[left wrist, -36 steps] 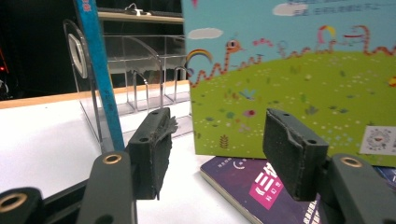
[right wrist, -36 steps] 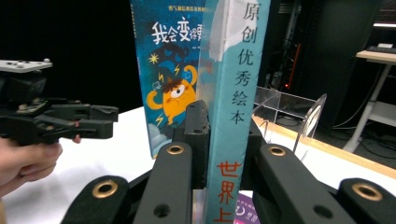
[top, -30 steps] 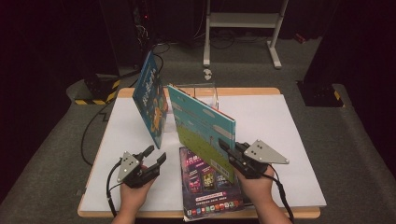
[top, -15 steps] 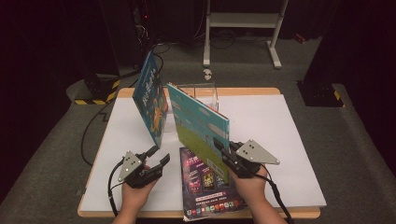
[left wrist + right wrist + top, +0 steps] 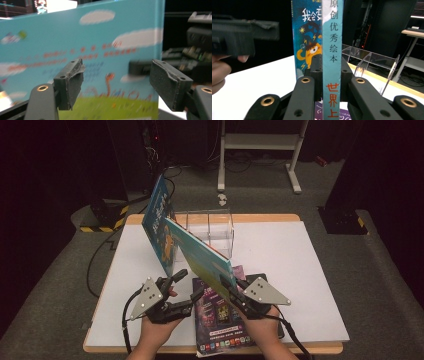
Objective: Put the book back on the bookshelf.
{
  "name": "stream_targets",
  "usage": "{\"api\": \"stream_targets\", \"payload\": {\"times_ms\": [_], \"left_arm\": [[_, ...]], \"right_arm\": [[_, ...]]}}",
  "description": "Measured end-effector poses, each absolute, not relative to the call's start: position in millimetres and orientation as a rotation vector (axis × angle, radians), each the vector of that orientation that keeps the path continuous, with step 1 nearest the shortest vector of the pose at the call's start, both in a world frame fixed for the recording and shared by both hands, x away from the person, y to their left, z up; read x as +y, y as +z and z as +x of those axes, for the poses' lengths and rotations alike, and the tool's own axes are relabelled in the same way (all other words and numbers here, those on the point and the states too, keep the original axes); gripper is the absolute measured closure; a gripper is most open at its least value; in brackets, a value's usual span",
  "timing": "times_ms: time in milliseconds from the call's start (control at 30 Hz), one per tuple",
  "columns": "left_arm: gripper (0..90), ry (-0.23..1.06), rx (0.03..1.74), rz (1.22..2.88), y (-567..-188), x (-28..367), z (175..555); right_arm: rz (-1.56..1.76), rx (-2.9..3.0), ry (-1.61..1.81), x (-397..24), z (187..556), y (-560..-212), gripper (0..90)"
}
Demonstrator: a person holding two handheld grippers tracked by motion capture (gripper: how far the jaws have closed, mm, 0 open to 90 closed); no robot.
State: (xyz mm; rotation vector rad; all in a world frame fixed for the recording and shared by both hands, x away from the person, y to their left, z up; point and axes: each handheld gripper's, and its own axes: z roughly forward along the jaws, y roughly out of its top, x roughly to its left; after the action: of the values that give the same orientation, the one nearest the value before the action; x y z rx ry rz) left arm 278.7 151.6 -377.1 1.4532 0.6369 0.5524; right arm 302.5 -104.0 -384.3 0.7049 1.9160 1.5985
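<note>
A teal picture book (image 5: 200, 252) hangs tilted over the table, its spine (image 5: 332, 37) clamped by my right gripper (image 5: 226, 282), which is shut on it (image 5: 331, 67). My left gripper (image 5: 192, 282) sits just left of the book's lower end. Its jaws have just been opening and stand open (image 5: 117, 77) with nothing between them; the teal cover (image 5: 75, 37) is close behind them. A blue book (image 5: 159, 217) stands leaning at the left end of a clear acrylic rack (image 5: 210, 222). A purple book (image 5: 220, 315) lies flat under both grippers.
The white tabletop (image 5: 280, 260) has bare room to the right of the rack and along its left side. In the right gripper view the rack's dividers (image 5: 372, 58) stand right of the spine, the blue book (image 5: 308, 30) behind it, and the other gripper (image 5: 244, 32) at the left.
My left gripper has risen and moved right toward the teal book, rolling so its grey plate faces up, with jaws wider. The right gripper and book shifted slightly left.
</note>
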Motion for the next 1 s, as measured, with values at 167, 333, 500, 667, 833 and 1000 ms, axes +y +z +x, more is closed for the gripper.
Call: {"api": "stream_targets", "payload": {"times_ms": [167, 333, 500, 667, 833, 1000], "left_arm": [[23.0, 0.508, 0.603, 1.456, -361, 133, 290], [19.4, 0.459, 0.601, 1.43, -358, 122, 299], [18.5, 0.449, 0.613, 1.429, -360, 122, 300], [18.4, 0.359, 0.611, 1.458, -361, 126, 306], [14.6, 0.337, 0.609, 1.458, -362, 126, 301], [13.3, 0.365, 0.659, 1.458, -362, 122, 289]], "right_arm": [[0.695, 1.921, 1.604, -102, 300, -385, 78.5], [0.697, 1.92, 1.622, -101, 297, -387, 77.6], [0.729, 1.964, 1.667, -111, 299, -390, 72.6], [0.725, 1.995, 1.665, -133, 288, -407, 75.2], [0.736, 1.972, 1.683, -133, 284, -412, 75.5], [0.703, 1.987, 1.686, -130, 279, -415, 74.7]]}}
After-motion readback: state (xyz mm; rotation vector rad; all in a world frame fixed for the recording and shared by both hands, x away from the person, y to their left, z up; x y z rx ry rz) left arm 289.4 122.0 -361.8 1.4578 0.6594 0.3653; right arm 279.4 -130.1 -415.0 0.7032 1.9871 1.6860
